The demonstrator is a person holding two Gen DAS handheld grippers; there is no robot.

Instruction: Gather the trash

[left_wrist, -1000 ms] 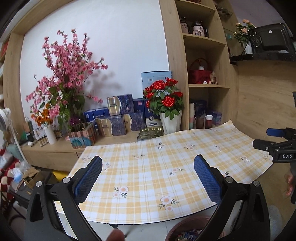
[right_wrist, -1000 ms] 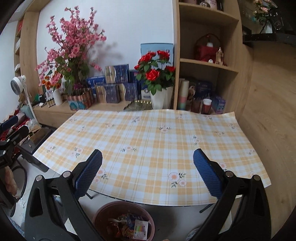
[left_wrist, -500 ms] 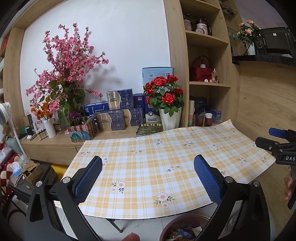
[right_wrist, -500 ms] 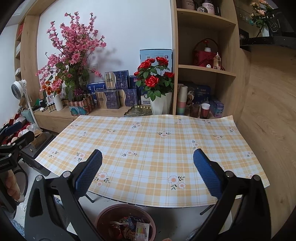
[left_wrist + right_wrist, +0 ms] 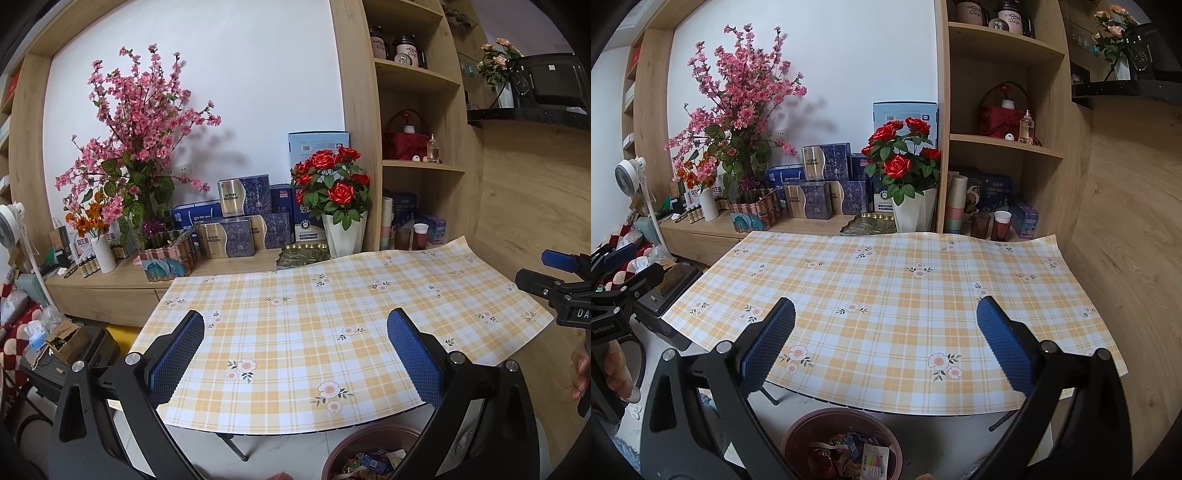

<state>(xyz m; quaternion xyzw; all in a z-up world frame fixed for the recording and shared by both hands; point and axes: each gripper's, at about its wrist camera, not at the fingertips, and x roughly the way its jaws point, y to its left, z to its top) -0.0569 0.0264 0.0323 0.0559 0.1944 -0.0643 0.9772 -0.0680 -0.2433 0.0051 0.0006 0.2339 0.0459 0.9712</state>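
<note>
A brown round bin point(image 5: 827, 428) with wrappers and other trash in it stands on the floor below the near table edge; it also shows in the left wrist view point(image 5: 354, 443). The table wears a yellow plaid cloth with flowers point(image 5: 314, 332), also seen in the right wrist view point(image 5: 894, 288), and no trash shows on it. My left gripper point(image 5: 295, 343) is open and empty, held above the near table edge. My right gripper point(image 5: 885, 339) is open and empty, above the bin. Each gripper shows at the edge of the other's view.
Behind the table a low wooden sideboard point(image 5: 701, 229) holds blue gift boxes point(image 5: 809, 199), a red rose vase point(image 5: 912, 210), a pink blossom plant point(image 5: 738, 122) and a green dish point(image 5: 868, 223). Shelves point(image 5: 1001, 144) and cups stand right. A fan point(image 5: 628, 173) and clutter sit left.
Both grippers have drawn back and risen a little; the table now sits lower and farther in both views. Both stay open and empty.
</note>
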